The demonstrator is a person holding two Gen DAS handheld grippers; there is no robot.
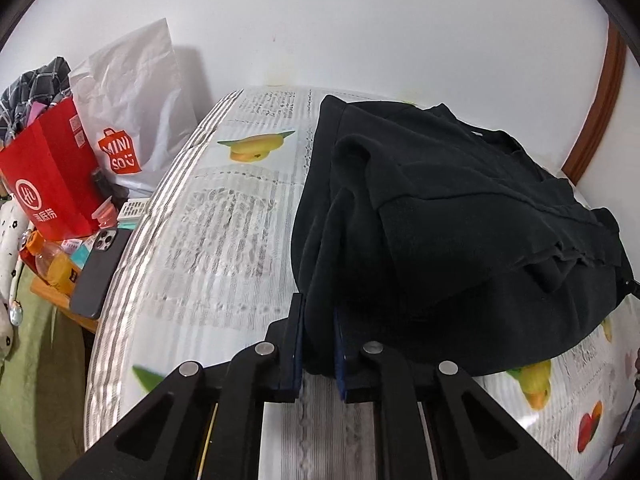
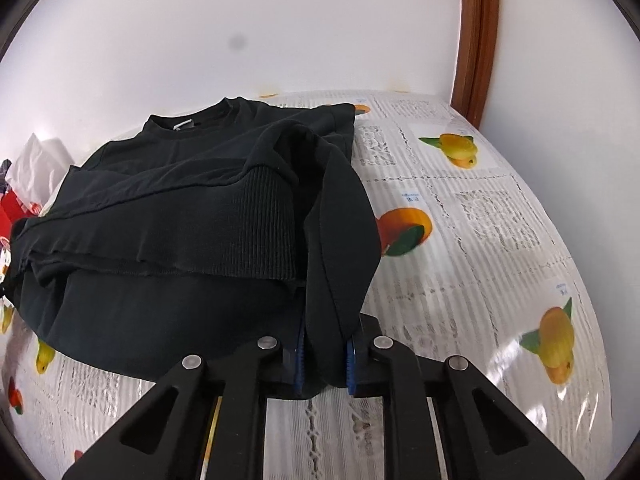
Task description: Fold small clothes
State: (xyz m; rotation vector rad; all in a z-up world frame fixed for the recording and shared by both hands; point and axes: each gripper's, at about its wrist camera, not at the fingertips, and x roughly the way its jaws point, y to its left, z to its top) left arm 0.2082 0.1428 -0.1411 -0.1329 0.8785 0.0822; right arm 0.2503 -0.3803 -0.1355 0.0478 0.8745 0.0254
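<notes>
Fingers (image 1: 291, 344) of left gripper (image 1: 316, 354) clamped on near left edge of black sweatshirt (image 1: 460, 216); right gripper (image 2: 324, 360) likewise pinching near right edge between blue-padded fingers (image 2: 301, 354). Sweatshirt part-folded, near hem lifted off a table (image 1: 208, 248) under a glossy fruit-and-newsprint cloth (print too blurred to read), pushed against a white wall (image 1: 360, 20), brown wooden trim (image 2: 476, 40) at right. Left of table: white "MINISO" bag (image 1: 132, 120), red paper bag (image 1: 52, 176) bearing a circular logo and Chinese characters, dark phone (image 1: 100, 272) face down, orange drink bottle (image 1: 56, 268). Both grippers low, pointing toward the wall.
</notes>
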